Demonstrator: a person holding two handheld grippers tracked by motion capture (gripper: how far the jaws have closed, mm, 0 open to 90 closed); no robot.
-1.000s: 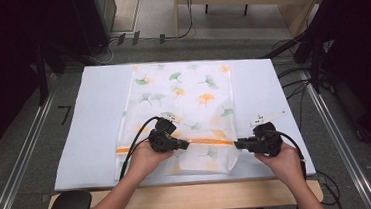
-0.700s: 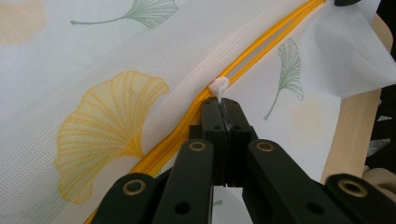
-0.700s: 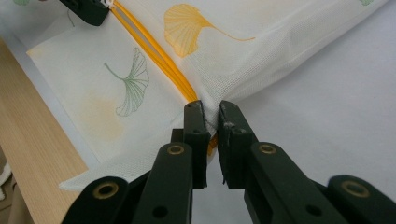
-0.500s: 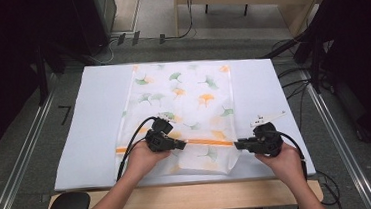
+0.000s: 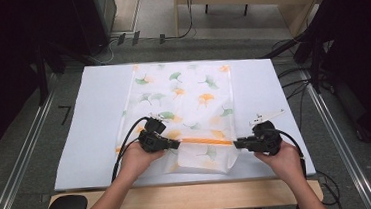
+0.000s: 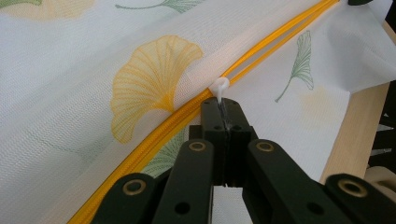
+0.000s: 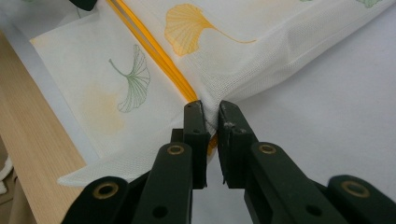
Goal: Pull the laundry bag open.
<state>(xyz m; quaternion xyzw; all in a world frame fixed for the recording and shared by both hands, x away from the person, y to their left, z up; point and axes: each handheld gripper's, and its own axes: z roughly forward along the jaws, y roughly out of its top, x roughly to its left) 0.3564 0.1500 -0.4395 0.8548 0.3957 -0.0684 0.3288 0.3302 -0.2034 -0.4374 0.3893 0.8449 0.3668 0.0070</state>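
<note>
- The left tool (image 6: 223,112) is clamped on the small white zipper pull (image 6: 219,87) of a mesh bag (image 5: 183,99).
- The right tool (image 7: 211,116) pinches the bag's edge at the end of the orange zipper (image 5: 204,141), its jaws not fully together.
- The zipper runs straight between the two tools, across the near part of the bag.
- The bag, white with ginkgo leaves, lies flat on the white-covered table (image 5: 94,116).

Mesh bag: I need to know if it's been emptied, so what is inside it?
Nothing bulky shows: the mesh bag lies flat on the white mat. Its leaf print hides any thin contents. The left gripper pinches the white zipper pull.
</note>
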